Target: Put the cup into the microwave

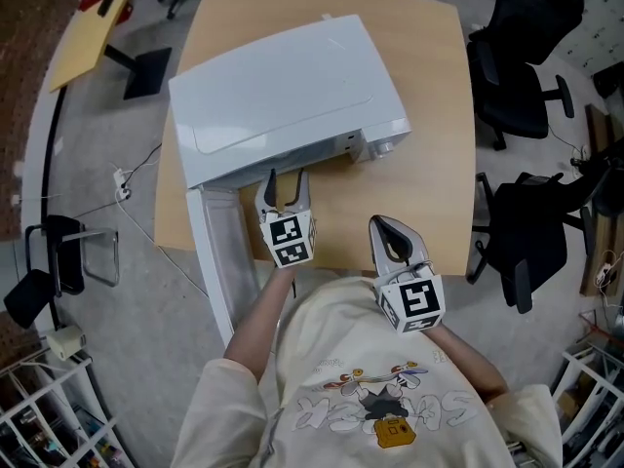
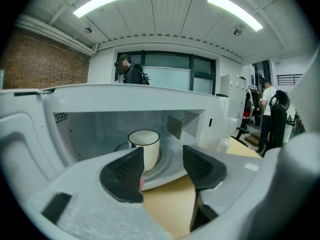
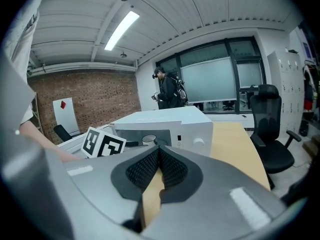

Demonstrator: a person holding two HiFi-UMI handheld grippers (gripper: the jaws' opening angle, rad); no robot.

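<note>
Starting at the left gripper (image 2: 163, 150): about half open, gripping nothing, with only bare table (image 1: 429, 164) and the rim of the turntable (image 2: 170, 162) visible in the gap. Pointed straight at the open mouth of the microwave (image 1: 292, 86), just in front of it and clear of the chamber. Probably kept apart like this because no grip is needed now.

Moving to the right gripper (image 3: 159, 151): closed, pad against pad, with nothing between. Held low over the table edge near the body, well apart from the oven, most likely only to stay out of the way.

Going further out to the cup (image 2: 145, 146): white with a dark rim, upright on the turntable inside the chamber, near its middle and touched by neither gripper. Placed centrally, presumably so as to stand steady and clear the walls.

Then the door (image 1: 226, 252): swung fully open to the left of the oven, reaching past the table edge. Judging from this, the placing itself looks done.
</note>
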